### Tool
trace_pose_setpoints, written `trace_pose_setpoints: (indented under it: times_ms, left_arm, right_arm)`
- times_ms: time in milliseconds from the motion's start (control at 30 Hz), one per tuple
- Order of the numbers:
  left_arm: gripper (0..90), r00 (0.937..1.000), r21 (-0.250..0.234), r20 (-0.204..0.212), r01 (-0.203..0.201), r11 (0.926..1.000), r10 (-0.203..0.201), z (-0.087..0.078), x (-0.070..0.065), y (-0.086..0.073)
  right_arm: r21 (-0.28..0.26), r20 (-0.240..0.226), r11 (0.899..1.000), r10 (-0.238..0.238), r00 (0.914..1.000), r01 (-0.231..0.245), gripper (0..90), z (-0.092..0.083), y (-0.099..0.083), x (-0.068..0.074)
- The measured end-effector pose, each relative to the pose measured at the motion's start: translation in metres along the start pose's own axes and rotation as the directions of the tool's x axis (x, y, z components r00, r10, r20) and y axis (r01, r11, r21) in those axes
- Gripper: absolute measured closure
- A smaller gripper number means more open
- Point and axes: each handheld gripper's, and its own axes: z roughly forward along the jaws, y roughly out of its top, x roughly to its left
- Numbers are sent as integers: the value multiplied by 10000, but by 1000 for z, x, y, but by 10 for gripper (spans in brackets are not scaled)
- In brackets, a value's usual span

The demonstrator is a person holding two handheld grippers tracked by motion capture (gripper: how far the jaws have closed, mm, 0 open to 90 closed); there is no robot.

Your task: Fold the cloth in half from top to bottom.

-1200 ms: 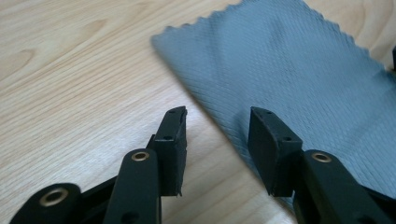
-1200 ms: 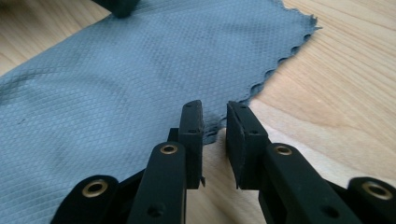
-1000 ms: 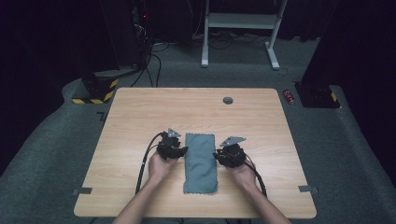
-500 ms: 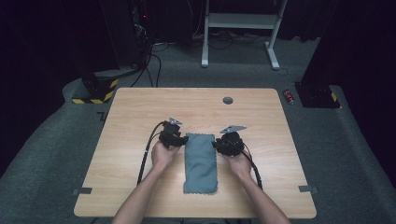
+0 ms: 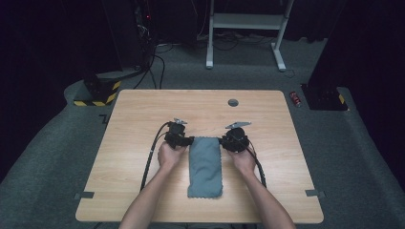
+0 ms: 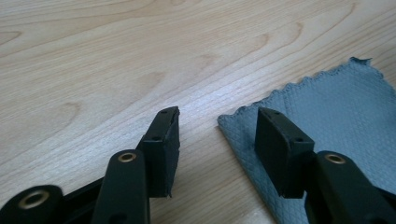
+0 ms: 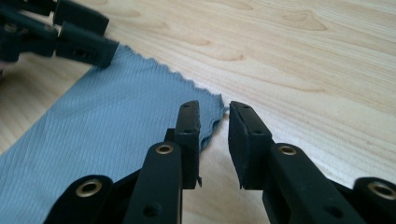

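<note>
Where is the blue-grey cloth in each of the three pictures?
High view: the cloth lies lengthwise at the middle of the table, between the two hands.
Left gripper view: it lies at the right, its corner between the open jaws.
Right gripper view: it fills the left half, its corner at the tips of the jaws.
Shared landmark: the cloth's wavy far edge.

A wooden table (image 5: 143, 191) stands on grey carpet (image 5: 57, 157) in a dark room.

Both grippers (image 5: 191, 141) (image 5: 222, 141) farther up cloth (image 5: 205, 164)
</note>
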Motion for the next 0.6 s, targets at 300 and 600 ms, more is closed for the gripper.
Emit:
trace_pose_setpoints:
  times_ms: [300, 600]
  left_arm:
    - [538, 9992, 17, -173, -365, 9993, 366, 0, -3, -1]
    - [585, 9964, 55, -502, -688, 9976, 690, 1, -6, -1]
  right_arm:
    - [76, 44, 9989, 461, 9989, -462, 700, 11, 9, -1]
    - [460, 543, 9967, 640, 9965, -666, 683, 27, 10, -4]
